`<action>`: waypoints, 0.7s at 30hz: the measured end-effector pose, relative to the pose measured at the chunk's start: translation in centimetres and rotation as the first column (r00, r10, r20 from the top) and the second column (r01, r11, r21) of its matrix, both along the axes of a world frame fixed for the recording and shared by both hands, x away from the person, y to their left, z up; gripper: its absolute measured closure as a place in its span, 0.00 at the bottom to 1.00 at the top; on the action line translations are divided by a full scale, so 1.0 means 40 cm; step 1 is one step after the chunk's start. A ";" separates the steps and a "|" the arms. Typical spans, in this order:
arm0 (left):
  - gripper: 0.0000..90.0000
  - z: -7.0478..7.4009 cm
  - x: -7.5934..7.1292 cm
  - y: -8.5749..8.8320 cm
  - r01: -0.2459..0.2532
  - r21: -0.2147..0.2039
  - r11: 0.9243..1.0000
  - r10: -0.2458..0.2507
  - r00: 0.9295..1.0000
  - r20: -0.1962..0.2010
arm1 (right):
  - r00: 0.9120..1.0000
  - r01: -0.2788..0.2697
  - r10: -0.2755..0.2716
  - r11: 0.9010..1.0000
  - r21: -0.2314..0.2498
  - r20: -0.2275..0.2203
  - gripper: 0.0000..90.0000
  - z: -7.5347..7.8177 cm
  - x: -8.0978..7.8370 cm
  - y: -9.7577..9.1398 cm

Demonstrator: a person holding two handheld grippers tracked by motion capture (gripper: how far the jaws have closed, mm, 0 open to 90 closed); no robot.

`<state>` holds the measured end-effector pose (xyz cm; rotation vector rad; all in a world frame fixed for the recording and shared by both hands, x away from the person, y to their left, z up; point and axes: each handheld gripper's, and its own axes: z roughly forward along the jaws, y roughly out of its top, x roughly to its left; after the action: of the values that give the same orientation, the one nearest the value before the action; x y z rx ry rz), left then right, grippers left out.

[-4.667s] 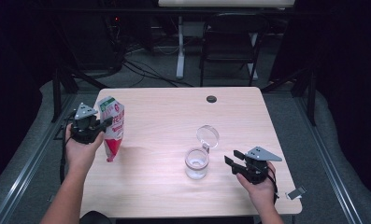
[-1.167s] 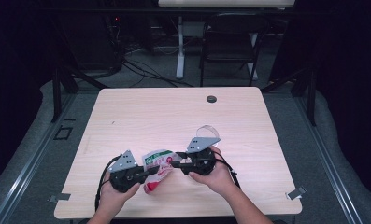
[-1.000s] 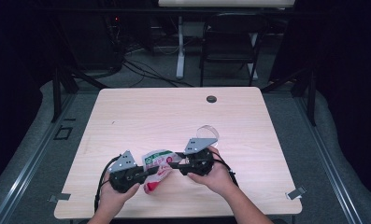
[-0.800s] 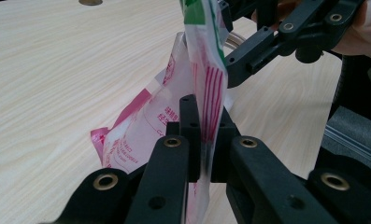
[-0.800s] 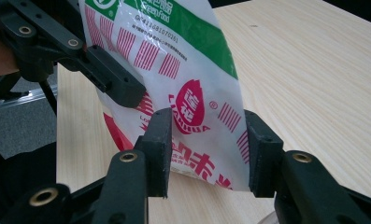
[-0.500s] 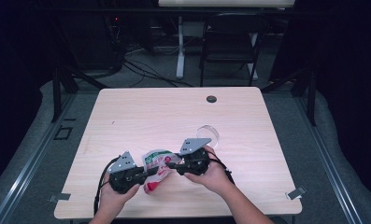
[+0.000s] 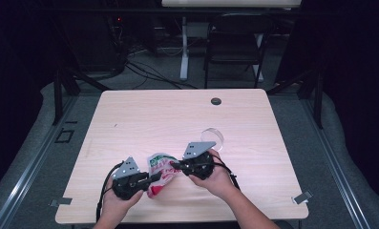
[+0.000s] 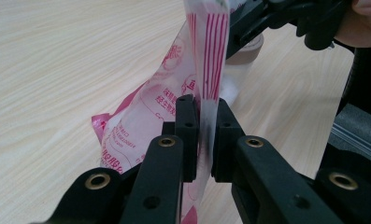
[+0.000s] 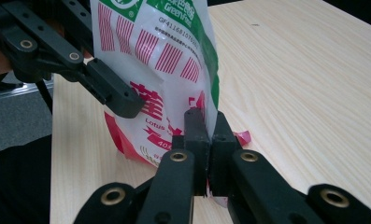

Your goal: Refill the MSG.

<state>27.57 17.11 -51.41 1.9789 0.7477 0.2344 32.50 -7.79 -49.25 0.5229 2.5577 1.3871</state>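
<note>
High view: left gripper (image 7: 151,177) and right gripper (image 7: 173,165) both pinch the crinkly red, white and green plastic snack bag (image 7: 159,169), held between them over the light wooden table (image 7: 144,119). A clear round plastic lid (image 7: 212,137) sits just behind the right gripper.

Left gripper view: jaws nipped tight on the bag's thin edge (image 8: 206,79), which runs up from between the jaws.

Right gripper view: jaws have just been closing, now clamped on the bag's edge (image 9: 174,46); the left gripper's jaws grip it up and to the left.
</note>
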 end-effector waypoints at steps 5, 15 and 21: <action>0.85 -0.010 -0.001 -0.003 -0.014 0.001 1.000 0.014 1.000 -0.004 | 1.000 0.010 -0.010 1.000 -0.004 0.004 1.00 0.001 -0.002 0.002; 0.61 -0.043 -0.003 -0.017 -0.067 0.030 0.997 0.067 0.998 -0.002 | 0.999 0.033 -0.033 0.999 0.000 -0.004 1.00 0.003 -0.003 0.006; 0.50 -0.070 -0.001 -0.035 -0.116 0.092 0.989 0.114 0.993 0.026 | 0.999 0.037 -0.037 0.999 0.002 -0.007 1.00 0.003 -0.002 0.005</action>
<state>27.52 15.71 -54.21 2.0207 0.8518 0.3642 32.40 -7.58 -49.11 0.5738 2.5391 1.3786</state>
